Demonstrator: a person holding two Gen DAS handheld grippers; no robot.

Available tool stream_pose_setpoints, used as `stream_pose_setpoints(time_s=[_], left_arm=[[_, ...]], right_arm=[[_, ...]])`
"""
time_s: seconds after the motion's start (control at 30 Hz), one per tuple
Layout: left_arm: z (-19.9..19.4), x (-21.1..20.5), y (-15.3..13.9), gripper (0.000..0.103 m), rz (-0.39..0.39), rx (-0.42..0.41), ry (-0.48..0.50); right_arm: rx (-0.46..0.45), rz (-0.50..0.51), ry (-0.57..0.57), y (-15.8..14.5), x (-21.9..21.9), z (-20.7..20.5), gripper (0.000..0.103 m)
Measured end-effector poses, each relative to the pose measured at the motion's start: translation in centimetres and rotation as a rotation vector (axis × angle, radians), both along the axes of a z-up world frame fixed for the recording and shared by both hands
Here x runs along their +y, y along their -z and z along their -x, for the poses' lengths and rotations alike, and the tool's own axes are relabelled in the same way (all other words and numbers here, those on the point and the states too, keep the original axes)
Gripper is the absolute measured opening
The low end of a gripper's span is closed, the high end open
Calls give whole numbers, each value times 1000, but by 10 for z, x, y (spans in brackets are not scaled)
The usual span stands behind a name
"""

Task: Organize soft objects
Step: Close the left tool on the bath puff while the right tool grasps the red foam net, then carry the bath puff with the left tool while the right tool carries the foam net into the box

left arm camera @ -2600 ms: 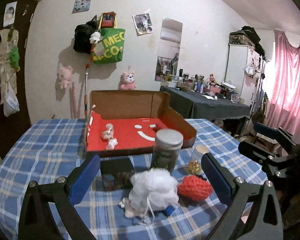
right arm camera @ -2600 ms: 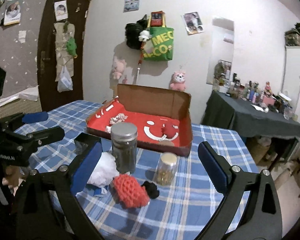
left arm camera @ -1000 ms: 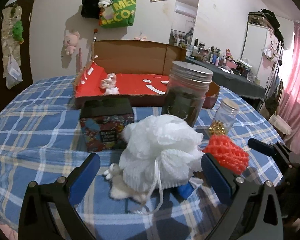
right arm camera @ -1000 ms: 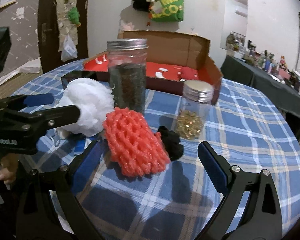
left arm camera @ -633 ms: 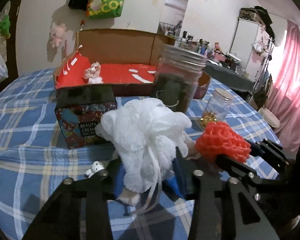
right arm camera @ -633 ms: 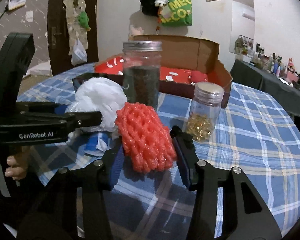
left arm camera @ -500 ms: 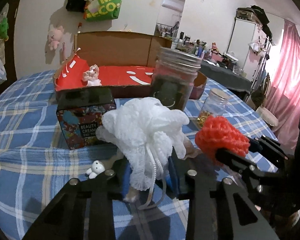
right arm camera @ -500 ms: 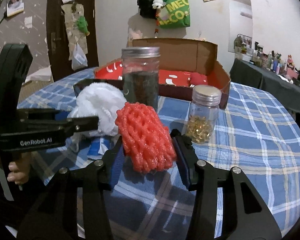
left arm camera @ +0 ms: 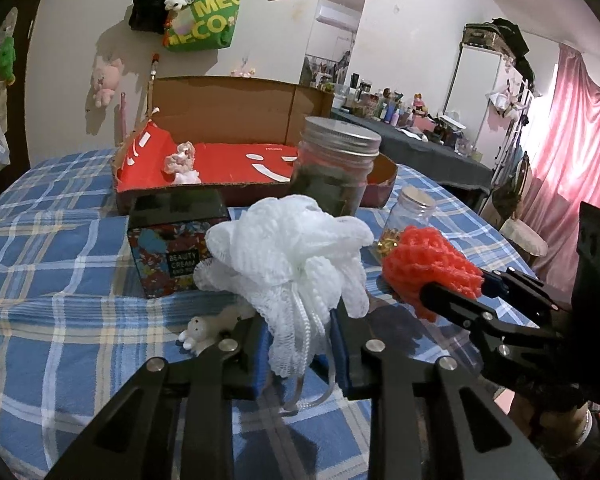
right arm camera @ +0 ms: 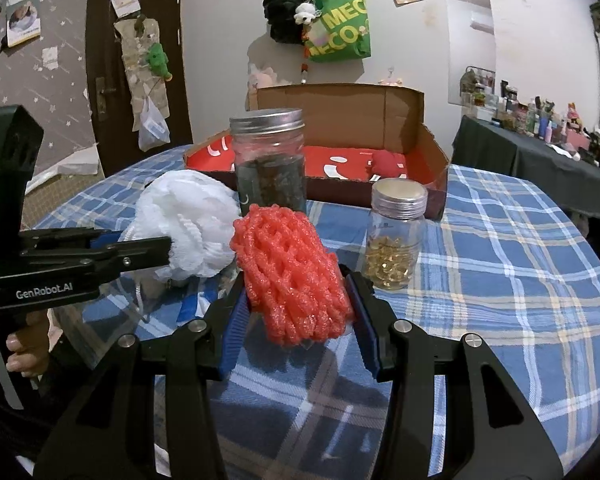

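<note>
The left claw (left arm camera: 300, 340) is clamped on the lower part of a white mesh bath pouf (left arm camera: 292, 256), whose frills bulge above the blue finger pads and whose white cord loop hangs down between the black fingers. The right claw (right arm camera: 298, 312) is clamped on a coral-red foam net sleeve (right arm camera: 290, 272), squeezed between its two blue pads. Both soft things sit side by side over the near part of the blue plaid tabletop (right arm camera: 500, 280), the pouf to the left of the net sleeve; whether either touches the cloth cannot be told.

Just left of the left claw, a small white plush figure (left arm camera: 204, 326) lies on the cloth. Beyond the pouf stands a dark patterned box printed BEAUTY CREAM (left arm camera: 172, 248), and to its right a tall glass jar with a silver screw lid and dark contents (left arm camera: 334, 172). Farther right is a smaller clear jar of golden capsules with a silver lid (right arm camera: 394, 240), just beside the net sleeve in the right wrist view.

At the far side of the tabletop lies an open cardboard box with a red lining (left arm camera: 236, 160). Inside it, toward the left, rests a small pale pink soft toy (left arm camera: 182, 164); toward the right, a red soft lump (right arm camera: 388, 160) is visible.
</note>
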State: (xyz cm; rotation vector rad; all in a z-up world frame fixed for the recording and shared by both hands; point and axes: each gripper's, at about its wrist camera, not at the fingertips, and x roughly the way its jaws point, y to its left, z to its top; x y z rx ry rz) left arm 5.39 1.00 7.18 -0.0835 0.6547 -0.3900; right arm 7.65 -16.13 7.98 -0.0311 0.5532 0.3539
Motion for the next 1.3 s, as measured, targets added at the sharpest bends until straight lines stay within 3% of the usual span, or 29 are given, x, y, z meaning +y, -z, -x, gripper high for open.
stream_pose_setpoints(time_s=[0.67,1.3], left_arm=[[5,28,-42,27,19,-93,-65],[-44,33,-72,27,2,-100,-54]], right_arm=[[-39,-21,99,-32,-27,-9,46],[-47,9,87,-72,-32,-70,46]])
